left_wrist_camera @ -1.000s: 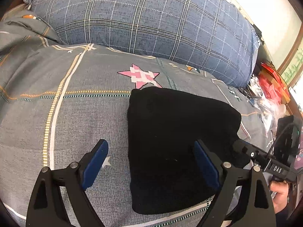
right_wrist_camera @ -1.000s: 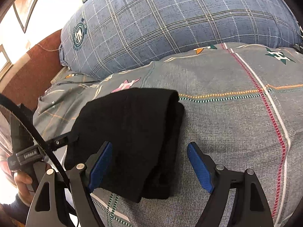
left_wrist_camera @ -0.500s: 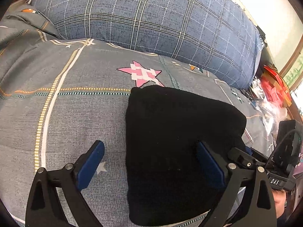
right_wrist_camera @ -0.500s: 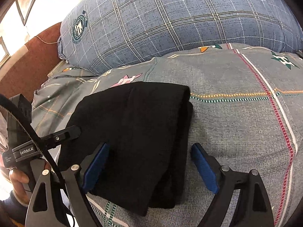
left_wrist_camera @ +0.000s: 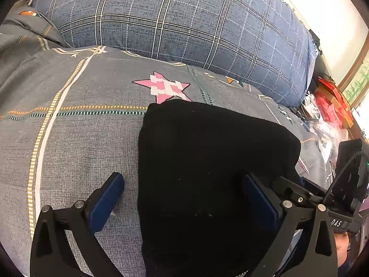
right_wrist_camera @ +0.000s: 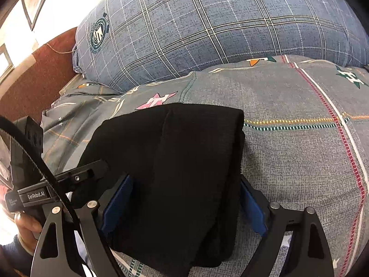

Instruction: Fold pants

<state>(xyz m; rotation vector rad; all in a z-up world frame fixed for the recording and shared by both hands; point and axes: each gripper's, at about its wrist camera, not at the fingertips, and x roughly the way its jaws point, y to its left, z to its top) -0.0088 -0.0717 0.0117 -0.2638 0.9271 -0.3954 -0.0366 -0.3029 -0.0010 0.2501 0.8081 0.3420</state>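
The black pants (left_wrist_camera: 207, 173) lie folded into a thick rectangle on the grey patterned bedspread (left_wrist_camera: 80, 143). In the right wrist view the pants (right_wrist_camera: 180, 173) show stacked layers along their right edge. My left gripper (left_wrist_camera: 184, 194) is open, its jaws straddling the left edge of the pants, the right pad over the fabric. My right gripper (right_wrist_camera: 184, 205) is open, its jaws standing on either side of the near end of the pants. Neither grips the fabric.
A large blue plaid pillow (left_wrist_camera: 184, 23) lies behind the pants, also in the right wrist view (right_wrist_camera: 219, 23). Red packets and clutter (left_wrist_camera: 332, 106) sit at the bed's right side. A reddish headboard (right_wrist_camera: 34, 73) stands at left.
Both grippers have moved forward and lower, closer to the pants, so the open jaws now straddle the fabric. The pants have not changed shape.
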